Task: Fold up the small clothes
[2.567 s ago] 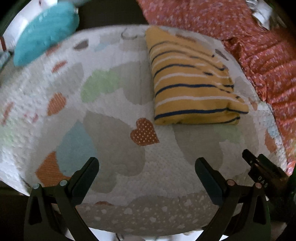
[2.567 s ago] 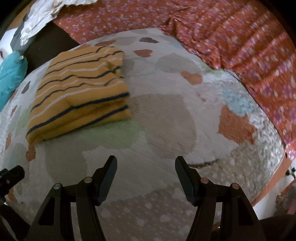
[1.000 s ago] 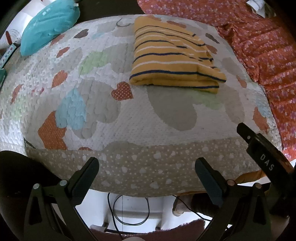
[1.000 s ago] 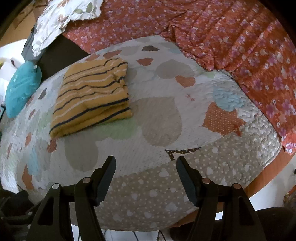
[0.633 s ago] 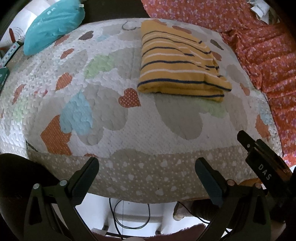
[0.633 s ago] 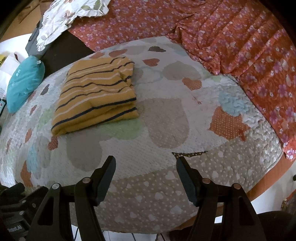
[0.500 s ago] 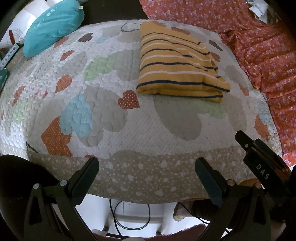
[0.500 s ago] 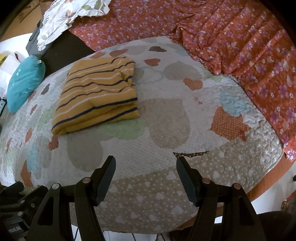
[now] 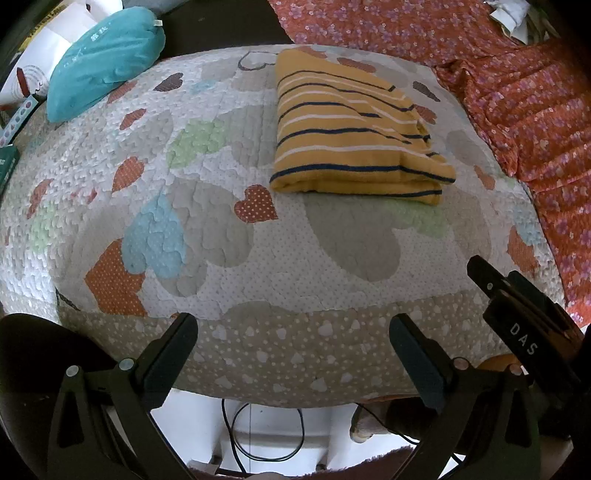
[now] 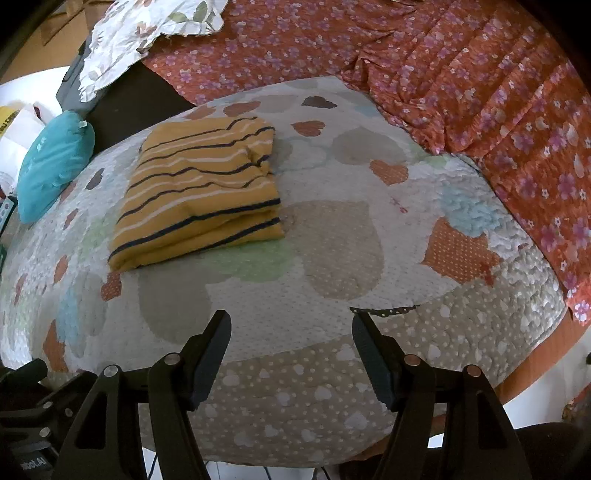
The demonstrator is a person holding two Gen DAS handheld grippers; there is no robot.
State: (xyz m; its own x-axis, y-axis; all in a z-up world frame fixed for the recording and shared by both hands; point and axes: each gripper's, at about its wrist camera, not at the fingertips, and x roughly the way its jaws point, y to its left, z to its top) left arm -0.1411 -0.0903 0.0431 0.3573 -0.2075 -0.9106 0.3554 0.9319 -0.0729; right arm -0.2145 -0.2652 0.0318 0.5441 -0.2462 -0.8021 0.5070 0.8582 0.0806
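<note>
A yellow garment with navy and white stripes [image 9: 347, 133] lies folded into a neat rectangle on the heart-patterned quilt [image 9: 221, 229]. It also shows in the right wrist view [image 10: 199, 192], left of centre. My left gripper [image 9: 293, 350] is open and empty, held back over the quilt's near edge. My right gripper [image 10: 291, 343] is open and empty, also near that edge. Both are well clear of the garment. The right gripper's body [image 9: 524, 321] shows at the lower right of the left wrist view.
An orange floral sheet [image 10: 480, 92] covers the far and right side of the bed. A teal pillow [image 9: 103, 62] lies at the far left. A white floral cloth [image 10: 144, 33] lies at the back. Cables [image 9: 258, 435] and floor show below the quilt's edge.
Both grippers pulled back from the folded garment toward the quilt's near edge, then eased slightly forward. The garment has not moved. Both grippers stayed open.
</note>
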